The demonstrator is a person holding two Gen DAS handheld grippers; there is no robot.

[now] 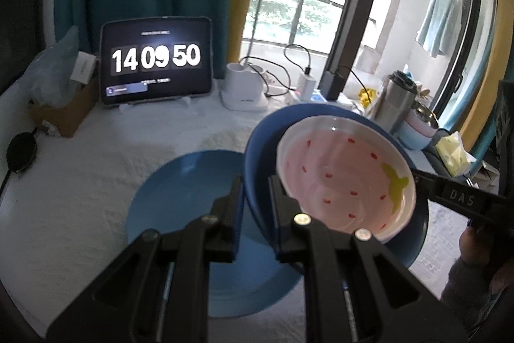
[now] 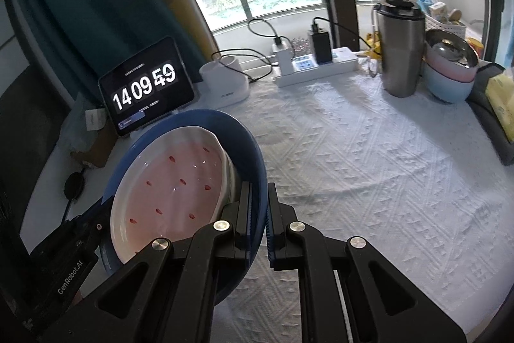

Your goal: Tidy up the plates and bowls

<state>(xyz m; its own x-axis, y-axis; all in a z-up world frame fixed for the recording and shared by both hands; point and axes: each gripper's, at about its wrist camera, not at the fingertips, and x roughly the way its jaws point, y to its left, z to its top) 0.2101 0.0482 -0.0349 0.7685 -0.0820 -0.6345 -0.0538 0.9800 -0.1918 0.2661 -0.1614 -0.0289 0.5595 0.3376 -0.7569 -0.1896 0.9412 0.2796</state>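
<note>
White cloth [image 2: 369, 169] covers the table by a big window. Both tongs are clenched on the rim of a blue bowl [image 1: 257, 150], the left gripper [image 1: 255, 198] on one side, the right gripper [image 2: 258, 208] on the other. A pink dish [image 1: 343, 179] sits inside it. Under the lifted bowl lies a blue plate [image 1: 180, 192]. Behind stand a clock [image 1: 156, 66], a lamp [image 1: 247, 21] and a steel cup [image 2: 401, 50].

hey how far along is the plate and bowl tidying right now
Done: the pink strawberry dish already sits inside the blue bowl.
In hand: the left gripper and right gripper are each shut on that bowl's rim, carrying the pair above the table.
Left: setting them down, probably onto the blue plate just beneath. The stacked bowls by the steel tumbler may still need sorting.
</note>
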